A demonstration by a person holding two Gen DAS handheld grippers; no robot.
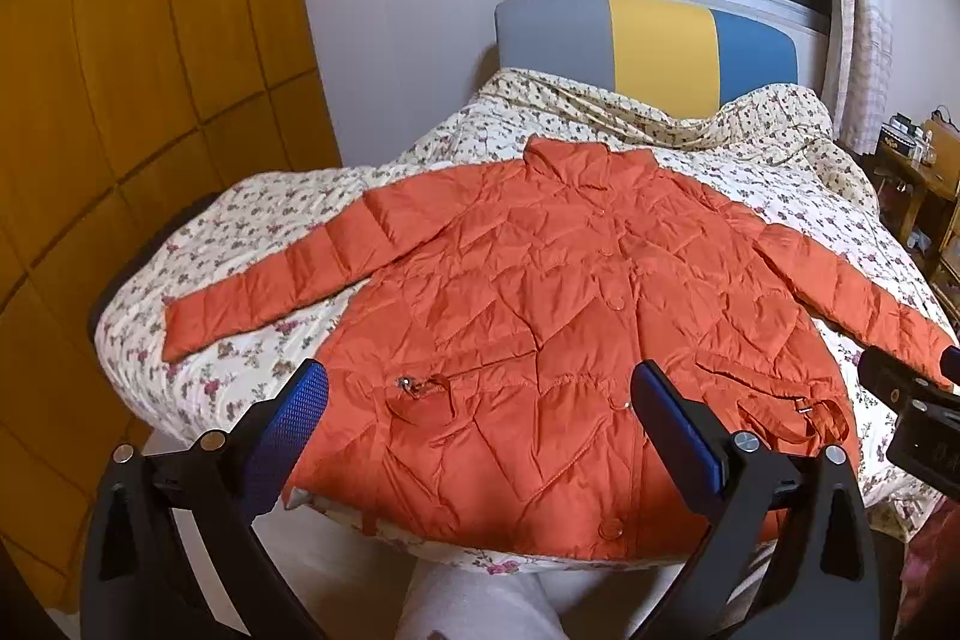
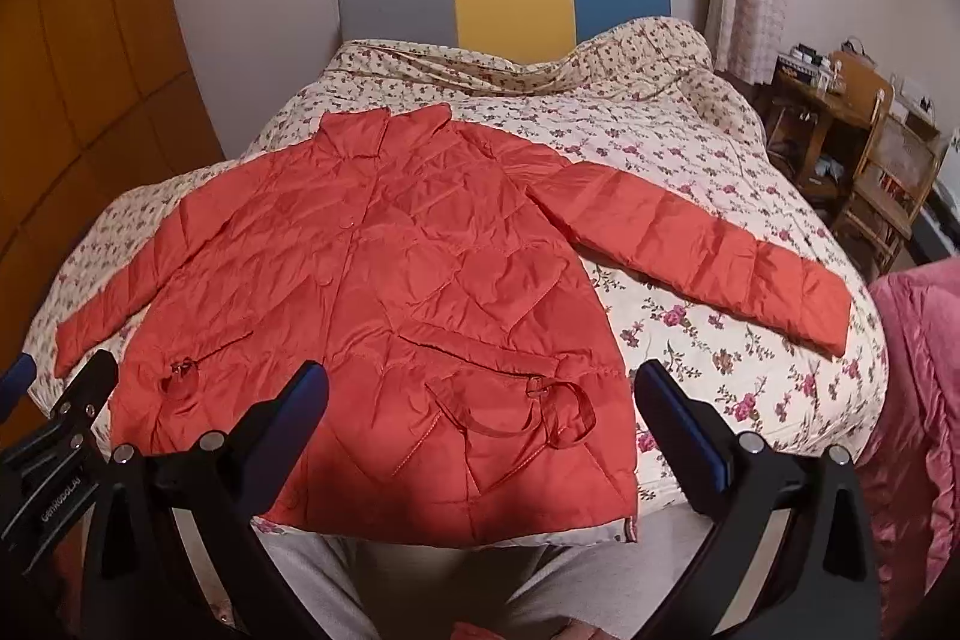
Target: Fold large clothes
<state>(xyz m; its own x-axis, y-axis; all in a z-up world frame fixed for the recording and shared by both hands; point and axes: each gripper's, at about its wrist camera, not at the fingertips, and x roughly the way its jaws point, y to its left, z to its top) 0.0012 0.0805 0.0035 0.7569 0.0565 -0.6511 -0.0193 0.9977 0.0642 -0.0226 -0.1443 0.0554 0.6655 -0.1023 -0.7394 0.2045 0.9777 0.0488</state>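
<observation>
Both the left gripper (image 1: pixel 480 430) and the right gripper (image 2: pixel 480 430) hover with blue-padded jaws spread wide, holding nothing. Beyond them the orange quilted puffer jacket (image 1: pixel 540 310) lies flat, sleeves outspread, seemingly buttoned, on the floral-quilted bed (image 2: pixel 690 232).

Two wrist fisheyes at bed foot, facing headboard (image 1: pixel 648 40), near hem; both share orange jacket (image 1: pixel 540 316), frame centre.

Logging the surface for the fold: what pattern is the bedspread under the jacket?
Cream bedspread with small pink and red flowers, clearest in the right wrist view.
</observation>
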